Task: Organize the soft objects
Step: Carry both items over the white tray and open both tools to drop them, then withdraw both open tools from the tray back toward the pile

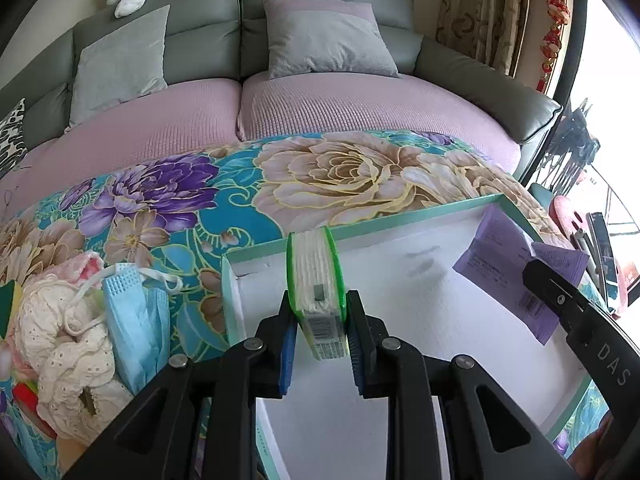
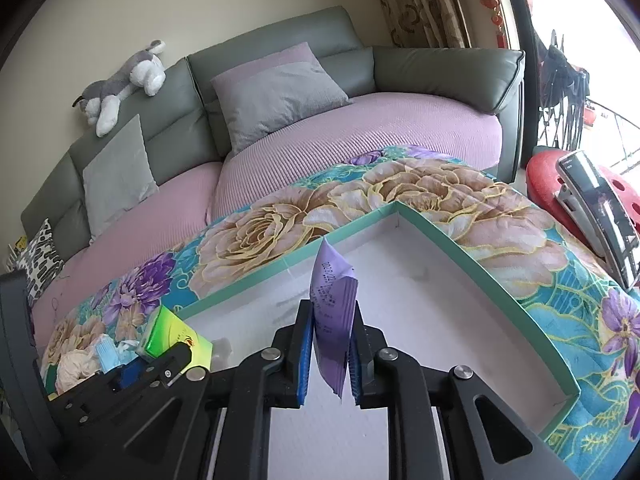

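My left gripper (image 1: pixel 320 308) is shut on a green pack of white tissues (image 1: pixel 316 264), held on edge over the left end of a shallow white box with a teal rim (image 1: pixel 400 216). My right gripper (image 2: pixel 331 312) is shut on a purple printed packet (image 2: pixel 334 280), which stands upright above the box floor (image 2: pixel 420 320). In the left wrist view the right gripper (image 1: pixel 560 300) reaches in from the right with the packet (image 1: pixel 508 280) low over the box. The right wrist view shows the left gripper (image 2: pixel 160 364) and the green pack (image 2: pixel 176 336) at lower left.
Blue face masks (image 1: pixel 132 320) and a cream lace cloth (image 1: pixel 68 340) lie left of the box on the floral blanket (image 1: pixel 320 168). Behind are a sofa with grey cushions (image 1: pixel 328 36) and a plush dog (image 2: pixel 124 84). A red stool (image 2: pixel 544 176) and a clamped phone (image 2: pixel 600 208) stand at right.
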